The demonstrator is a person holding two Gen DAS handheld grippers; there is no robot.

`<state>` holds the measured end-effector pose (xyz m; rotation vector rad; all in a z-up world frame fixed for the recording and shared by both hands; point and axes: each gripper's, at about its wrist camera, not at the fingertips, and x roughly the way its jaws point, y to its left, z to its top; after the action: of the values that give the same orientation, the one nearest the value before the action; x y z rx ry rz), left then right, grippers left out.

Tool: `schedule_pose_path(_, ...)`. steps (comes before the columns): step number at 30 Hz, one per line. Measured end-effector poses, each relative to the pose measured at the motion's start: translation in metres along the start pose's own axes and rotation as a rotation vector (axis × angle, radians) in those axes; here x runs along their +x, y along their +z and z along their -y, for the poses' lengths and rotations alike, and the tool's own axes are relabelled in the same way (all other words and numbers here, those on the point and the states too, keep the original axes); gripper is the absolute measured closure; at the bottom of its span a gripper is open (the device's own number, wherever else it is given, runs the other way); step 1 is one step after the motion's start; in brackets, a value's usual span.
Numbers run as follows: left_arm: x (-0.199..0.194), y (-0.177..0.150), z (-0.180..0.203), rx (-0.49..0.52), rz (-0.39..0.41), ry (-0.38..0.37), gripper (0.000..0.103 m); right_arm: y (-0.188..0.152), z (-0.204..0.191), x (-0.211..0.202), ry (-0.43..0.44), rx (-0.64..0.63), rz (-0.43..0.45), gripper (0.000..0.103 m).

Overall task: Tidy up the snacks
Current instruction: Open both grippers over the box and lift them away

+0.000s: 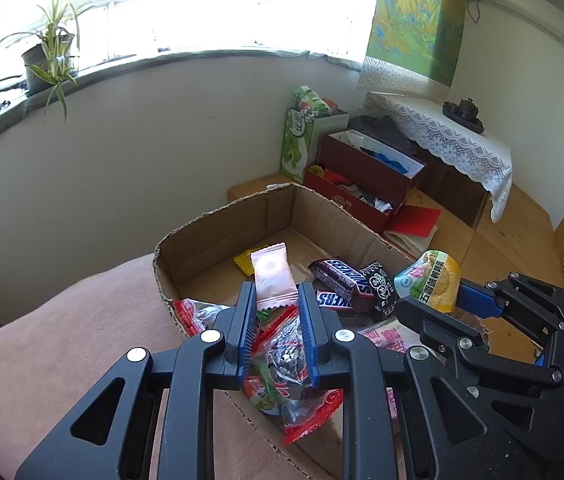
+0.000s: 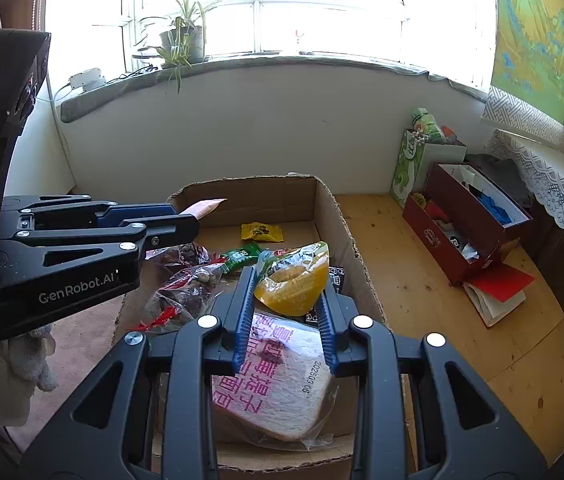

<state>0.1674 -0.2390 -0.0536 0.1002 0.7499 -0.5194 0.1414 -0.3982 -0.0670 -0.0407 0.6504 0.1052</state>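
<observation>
Snacks being sorted over a cardboard box (image 1: 186,256), both grippers loaded.

Biggest is the box, standing on a pinkish cloth (image 1: 82,320) beside a wooden floor (image 2: 421,264); inside it lie a bagged bread slice (image 2: 282,384), two Snickers bars (image 1: 341,276), red-edged clear packets (image 1: 293,364) and a small yellow packet (image 2: 262,232). Over it, the left gripper (image 1: 276,300) is clamped shut on a pink sachet (image 1: 272,276) that sticks up between its fingers. The right gripper (image 2: 285,292) pinches a yellow-and-green jelly cup (image 2: 293,280), held just above the bread.
</observation>
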Motion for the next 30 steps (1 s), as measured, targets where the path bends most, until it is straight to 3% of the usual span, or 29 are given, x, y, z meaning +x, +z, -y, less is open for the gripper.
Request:
schedule_pose_path(11,0.000,0.000,-0.002,-0.005,0.001,0.008,0.082,-0.001,-0.001,0.000,-0.008,-0.013,-0.003,0.070)
schedule_pose_path(14,-0.001,0.000,-0.001,-0.007,0.003,0.012,0.066,-0.002,-0.002,0.000,-0.010,-0.015,-0.003,0.067)
schedule_pose_path(18,-0.002,0.000,-0.002,-0.008,0.007,0.014,0.064,-0.003,-0.002,-0.003,-0.025,-0.025,0.016,0.044)
schedule_pose_path(20,-0.002,0.000,-0.002,-0.010,0.007,0.019,0.050,-0.003,-0.002,-0.005,-0.029,-0.030,0.016,0.042)
schedule_pose_path(24,-0.003,0.000,-0.001,-0.010,0.007,0.029,0.048,-0.004,-0.003,-0.007,-0.043,-0.039,0.022,0.029)
schedule_pose_path(30,-0.007,-0.002,-0.001,-0.014,0.012,0.039,0.048,-0.005,-0.005,-0.012,-0.051,-0.035,0.020,0.028)
